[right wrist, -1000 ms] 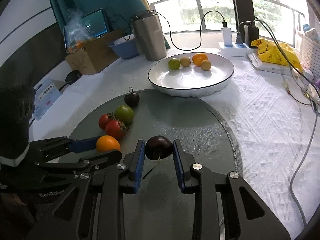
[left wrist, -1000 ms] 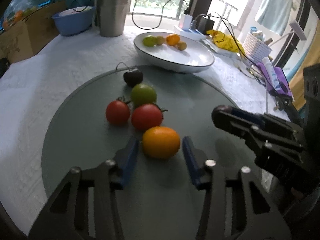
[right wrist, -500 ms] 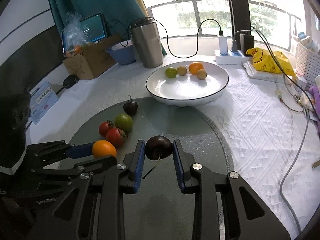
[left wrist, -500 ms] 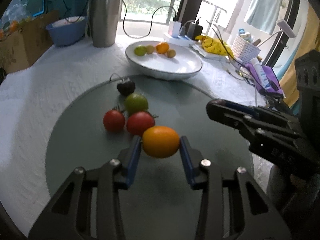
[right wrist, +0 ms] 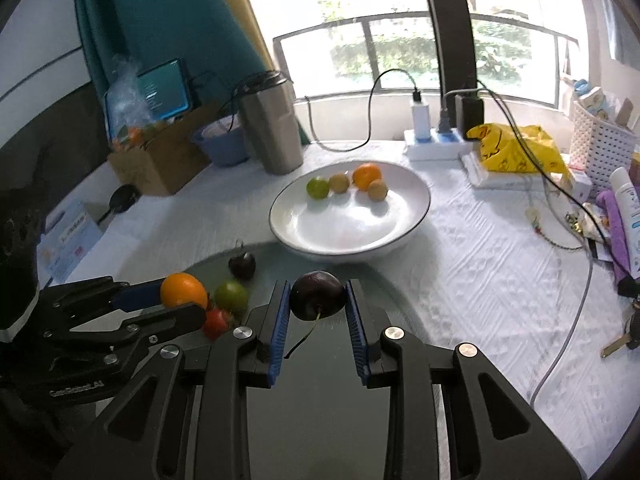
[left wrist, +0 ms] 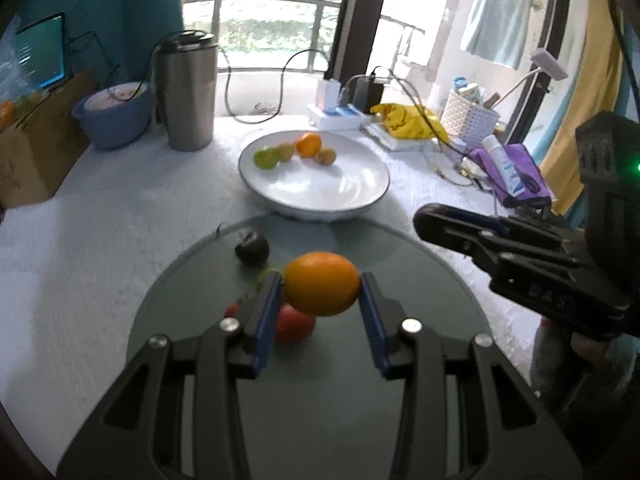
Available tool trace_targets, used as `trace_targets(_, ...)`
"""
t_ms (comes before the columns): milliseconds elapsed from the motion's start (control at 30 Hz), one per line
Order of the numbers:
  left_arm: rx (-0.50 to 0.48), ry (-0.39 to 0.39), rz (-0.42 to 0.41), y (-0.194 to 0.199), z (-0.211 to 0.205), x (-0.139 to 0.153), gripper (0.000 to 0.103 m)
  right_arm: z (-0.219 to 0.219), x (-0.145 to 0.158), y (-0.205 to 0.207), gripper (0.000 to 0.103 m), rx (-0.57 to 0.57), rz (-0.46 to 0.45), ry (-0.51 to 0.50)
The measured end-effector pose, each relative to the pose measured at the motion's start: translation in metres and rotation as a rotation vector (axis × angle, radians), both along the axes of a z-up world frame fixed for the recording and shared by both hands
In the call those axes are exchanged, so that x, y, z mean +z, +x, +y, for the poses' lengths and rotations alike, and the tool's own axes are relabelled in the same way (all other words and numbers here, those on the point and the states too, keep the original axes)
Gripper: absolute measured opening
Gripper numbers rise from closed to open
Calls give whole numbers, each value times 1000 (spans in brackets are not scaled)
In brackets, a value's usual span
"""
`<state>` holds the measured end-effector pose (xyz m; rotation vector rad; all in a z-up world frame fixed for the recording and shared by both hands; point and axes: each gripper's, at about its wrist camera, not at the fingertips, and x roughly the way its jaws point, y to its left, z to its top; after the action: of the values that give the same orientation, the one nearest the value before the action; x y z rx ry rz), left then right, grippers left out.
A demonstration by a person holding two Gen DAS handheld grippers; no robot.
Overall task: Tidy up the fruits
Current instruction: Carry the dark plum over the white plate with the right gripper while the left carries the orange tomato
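Observation:
My left gripper [left wrist: 321,285] is shut on an orange tomato [left wrist: 322,283] and holds it above the round grey glass mat [left wrist: 400,400]. My right gripper [right wrist: 318,298] is shut on a dark cherry [right wrist: 317,295], its stem hanging down. The left gripper and its tomato [right wrist: 183,290] also show in the right wrist view. On the mat lie another dark cherry [left wrist: 251,247], a green tomato [right wrist: 231,296] and red tomatoes [left wrist: 294,324]. A white bowl [left wrist: 344,194] beyond the mat holds several small fruits [left wrist: 308,145].
A steel tumbler [left wrist: 187,92], a blue bowl [left wrist: 114,114] and a cardboard box [left wrist: 32,148] stand at the back left. A power strip with cables [right wrist: 438,138], a yellow bag [right wrist: 516,148], a white basket [right wrist: 600,148] and bottles lie at the right.
My left gripper closed on the orange tomato and lifted it off the mat. Both grippers have risen and moved toward the white bowl, the right still holding the cherry.

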<state>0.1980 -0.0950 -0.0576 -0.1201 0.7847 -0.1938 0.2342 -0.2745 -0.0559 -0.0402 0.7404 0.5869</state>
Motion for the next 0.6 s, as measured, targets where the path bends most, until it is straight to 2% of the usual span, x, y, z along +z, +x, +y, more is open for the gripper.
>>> trace_targets(333,-78,-16,-59,39,17,24,41,8,12,22,30,-68,-32,-43)
trace_targets(600,-118,-12,-59,69,26,24,41,18,15,43,30,-98,-50,-87)
